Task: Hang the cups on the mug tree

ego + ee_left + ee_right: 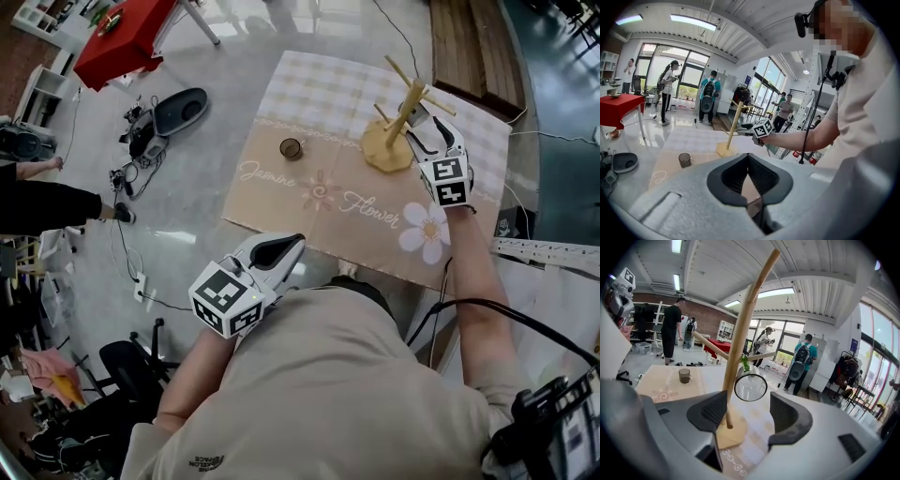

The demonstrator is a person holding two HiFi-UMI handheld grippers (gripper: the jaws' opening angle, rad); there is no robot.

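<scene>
Now the right claw (746,405) is gaping wide, the glass cup (750,386) hanging on the mug tree (740,333) between its jaws, while the closed, empty left claw (748,161) is facing the second cup (685,159) far ahead, probably light, slippery and fragile, best gripped across its wall.

Tan mat (281,202) with checked top, pale wooden mug tree (401,117), seemingly smoky-brown cup (292,148).

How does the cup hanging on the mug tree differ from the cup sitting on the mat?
The hanging cup tips sideways off a peg of the mug tree; the mat cup stands upright. The hanging cup is clear with a green handle; the mat cup is dark-tinted. Both look like see-through glass.
</scene>
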